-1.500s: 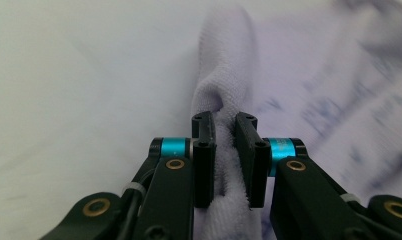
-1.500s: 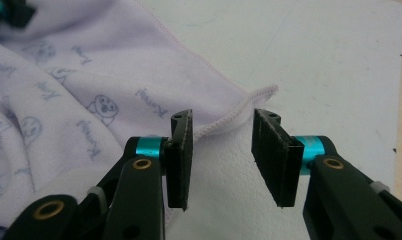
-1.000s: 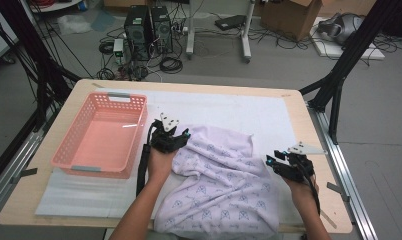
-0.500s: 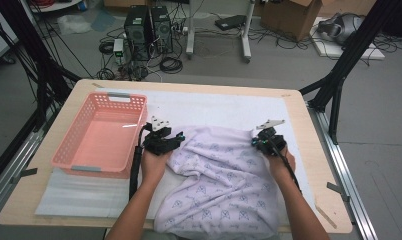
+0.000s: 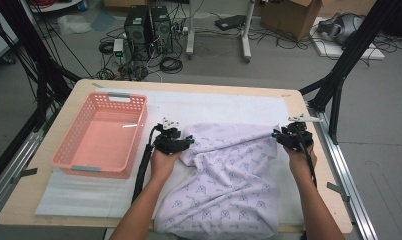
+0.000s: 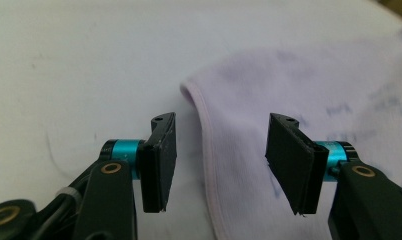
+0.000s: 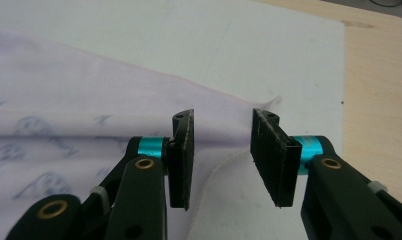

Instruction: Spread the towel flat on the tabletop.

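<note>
Two tongs sit at the top corners of a soft purple cloth [image 5: 229, 180] with little blue drawings on it. The cloth lies spread on the white mat [image 5: 214, 107] on the table [image 5: 309, 105], and its bottom end hangs over the near edge. The left tongs [image 5: 188, 142] are at the cloth's top left corner. They have just been opening, and the hem runs between the jaws, but the pads do not press it. The right tongs [image 5: 276, 135] are at the top right corner. They have just been opening too, with the corner loose between them. A pink basket [image 5: 101, 137] stands beside the cloth on the left.
</note>
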The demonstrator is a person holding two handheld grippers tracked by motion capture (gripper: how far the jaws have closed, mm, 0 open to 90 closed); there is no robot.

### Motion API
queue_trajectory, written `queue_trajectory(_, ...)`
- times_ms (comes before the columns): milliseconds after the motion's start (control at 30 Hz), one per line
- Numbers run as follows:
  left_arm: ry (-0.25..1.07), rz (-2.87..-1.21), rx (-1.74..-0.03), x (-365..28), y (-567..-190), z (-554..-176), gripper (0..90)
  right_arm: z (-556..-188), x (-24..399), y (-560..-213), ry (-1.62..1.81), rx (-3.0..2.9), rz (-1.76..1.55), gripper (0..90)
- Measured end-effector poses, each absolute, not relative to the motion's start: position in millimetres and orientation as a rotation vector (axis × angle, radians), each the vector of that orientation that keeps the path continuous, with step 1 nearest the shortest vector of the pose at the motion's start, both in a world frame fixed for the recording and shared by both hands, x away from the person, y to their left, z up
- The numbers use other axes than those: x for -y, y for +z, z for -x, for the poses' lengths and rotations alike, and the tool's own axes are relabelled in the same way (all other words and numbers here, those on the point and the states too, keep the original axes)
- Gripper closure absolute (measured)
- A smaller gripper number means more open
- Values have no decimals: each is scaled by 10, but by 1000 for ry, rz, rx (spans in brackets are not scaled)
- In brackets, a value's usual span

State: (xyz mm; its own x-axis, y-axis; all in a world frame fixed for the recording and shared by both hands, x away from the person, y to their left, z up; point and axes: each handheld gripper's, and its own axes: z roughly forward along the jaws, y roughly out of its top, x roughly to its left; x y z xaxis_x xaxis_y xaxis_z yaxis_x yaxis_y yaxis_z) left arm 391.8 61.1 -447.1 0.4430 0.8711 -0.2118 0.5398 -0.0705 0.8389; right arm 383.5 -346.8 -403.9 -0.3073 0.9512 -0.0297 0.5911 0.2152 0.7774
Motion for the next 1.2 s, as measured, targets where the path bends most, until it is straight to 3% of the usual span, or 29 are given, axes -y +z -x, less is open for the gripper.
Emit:
queue_trajectory(267, 323, -1723, -1306, -547, -4517, -4377, 451, -3571, 3495, -4003, 972, -2050, -1370, 605)
queue_trajectory(367, 297, -1787, -1290, -448, -4511, -4497, 532, -3512, 3505, -4029, 963, -2075, -1353, 605)
queue_trajectory(400, 336, -1849, -1254, -402, -4486, -4513, 588, -3502, 3506, -4039, 960, -2080, -1356, 605)
queue_trajectory(433, 381, -1883, -1218, -357, -4461, -4515, 784, -3498, 3509, -4050, 955, -2084, -1355, 605)
queue_trajectory(500, 537, -1919, -1165, -335, -4359, -4521, 839, -3498, 3515, -4067, 957, -2085, -1360, 599)
queue_trajectory(567, 702, -1839, -1138, -373, -4225, -4523, 846, -3499, 3516, -4074, 959, -2084, -1366, 595)
queue_trajectory(633, 812, -1762, -1107, -431, -4103, -4531, 843, -3495, 3509, -4075, 962, -2084, -1358, 594)
queue_trajectory(700, 808, -1735, -1102, -488, -4059, -4538, 804, -3497, 3495, -4082, 964, -2086, -1354, 594)
queue_trajectory(767, 716, -1736, -1168, -534, -4087, -4551, 537, -3508, 3482, -4106, 970, -2090, -1357, 586)
queue_trajectory(800, 636, -1745, -1199, -565, -4112, -4554, 454, -3514, 3476, -4121, 974, -2091, -1363, 580)
queue_trajectory(967, 530, -1759, -1245, -643, -4240, -4387, 498, -3587, 3423, -4223, 981, -2116, -1389, 548)
queue_trajectory(1133, 477, -1747, -1212, -662, -4286, -4214, 465, -3791, 3286, -4400, 908, -2210, -1435, 511)
queue_trajectory(1200, 453, -1753, -1192, -656, -4292, -4149, 449, -3838, 3246, -4409, 905, -2197, -1416, 590)
